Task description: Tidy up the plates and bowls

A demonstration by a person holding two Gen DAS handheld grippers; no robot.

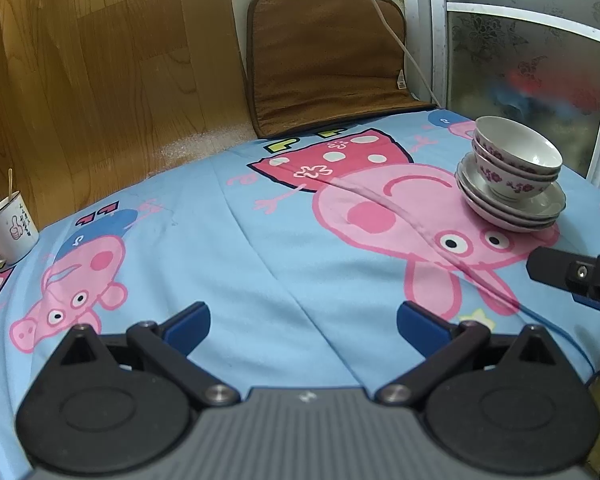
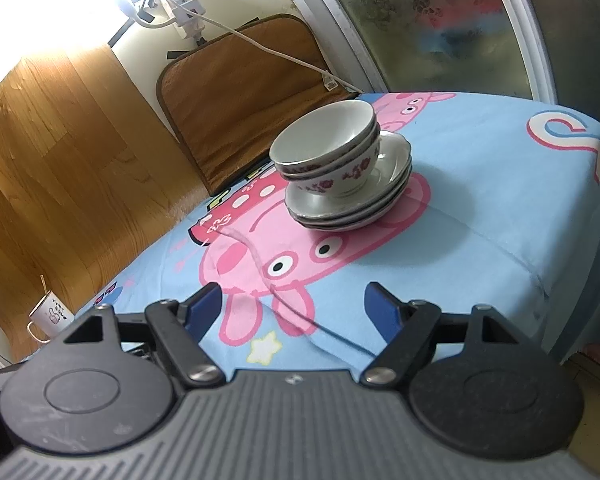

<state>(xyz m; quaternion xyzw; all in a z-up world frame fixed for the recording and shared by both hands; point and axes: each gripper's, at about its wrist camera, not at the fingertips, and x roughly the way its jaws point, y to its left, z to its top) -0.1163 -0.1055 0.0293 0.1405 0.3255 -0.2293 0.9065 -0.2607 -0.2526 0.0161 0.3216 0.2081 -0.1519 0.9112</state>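
Since the nested bowls [image 2: 327,148] are sitting off-centre on the plates [image 2: 350,196], we're risking tipping them; both grippers' fingers [image 1: 188,322] [image 2: 206,306] are hanging spread, empty.

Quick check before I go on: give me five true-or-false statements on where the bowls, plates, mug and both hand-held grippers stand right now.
1. The bowls are nested and sit on top of the stacked plates. True.
2. The right hand-held gripper is shut on a bowl. False: its jaws stand open over the cartoon cloth with nothing between them.
3. The left hand-held gripper is open and holds nothing. True.
4. The white mug sits beside the plates. False: it stands far off, near the cloth's edge by the wooden panel.
5. The mug lies on its side. False: it stands upright with a stick in it.
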